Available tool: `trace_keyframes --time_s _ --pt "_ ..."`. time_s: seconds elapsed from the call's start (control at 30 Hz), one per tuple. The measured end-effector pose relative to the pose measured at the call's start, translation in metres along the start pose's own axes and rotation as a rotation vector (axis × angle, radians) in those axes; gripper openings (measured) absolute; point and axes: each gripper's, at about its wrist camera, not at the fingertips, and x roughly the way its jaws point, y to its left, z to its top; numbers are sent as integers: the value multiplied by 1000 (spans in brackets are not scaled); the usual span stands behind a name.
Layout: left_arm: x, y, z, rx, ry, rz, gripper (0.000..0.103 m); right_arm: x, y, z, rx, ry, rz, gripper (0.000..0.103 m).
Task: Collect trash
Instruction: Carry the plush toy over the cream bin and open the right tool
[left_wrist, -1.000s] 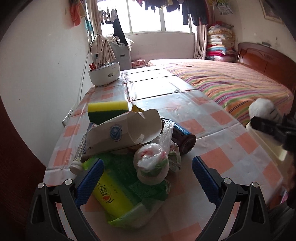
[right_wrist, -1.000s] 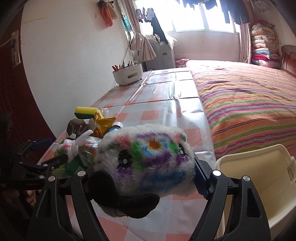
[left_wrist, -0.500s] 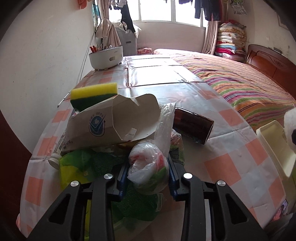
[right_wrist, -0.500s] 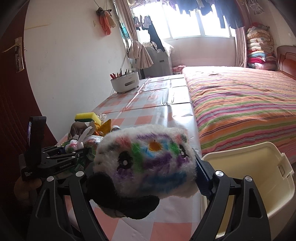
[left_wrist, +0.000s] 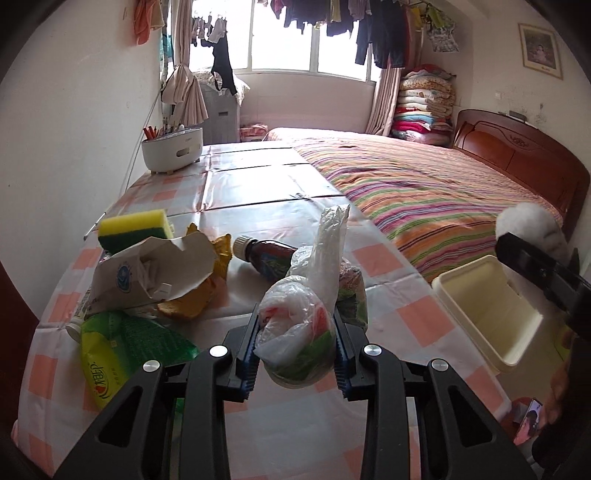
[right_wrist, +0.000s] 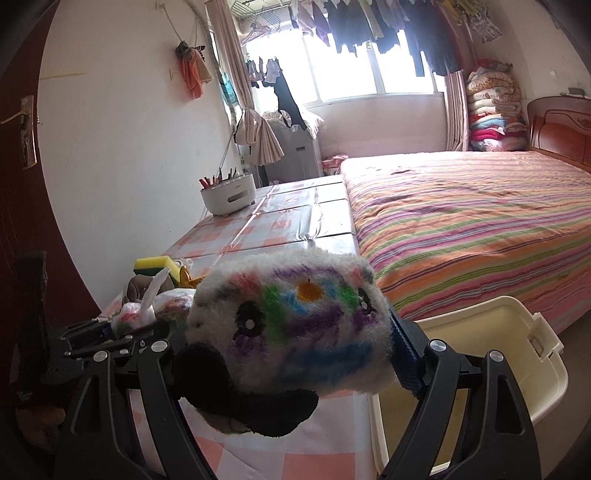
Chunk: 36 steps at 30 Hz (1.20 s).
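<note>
My left gripper is shut on a knotted clear plastic bag of trash, held just above the checked tablecloth. The same bag shows at the left of the right wrist view. My right gripper is shut on a white plush toy scribbled with colours; its left pad is hidden behind the fur. A cream plastic bin stands open beside the table's right edge, below and right of the toy. In the right wrist view the bin sits behind the toy.
A torn cardboard box, a yellow-green sponge, a brown bottle, a yellow wrapper and a green packet lie at the table's left. A white pot of pens stands far back. A striped bed adjoins the table.
The left jaws closed on the plastic bag and lifted it off the pile, uncovering the bottle. The right gripper moved with the toy, and more of the bin shows.
</note>
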Motion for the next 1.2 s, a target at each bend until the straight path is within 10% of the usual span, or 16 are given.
trace_keyframes --time_s 0.47,1.2 --pt "-6 -71 5 74 15 -84 32 -31 -60 17 189 -108 -149 81" --pt "-3 -121 11 110 28 -169 32 -33 -115 7 257 -38 -335 81"
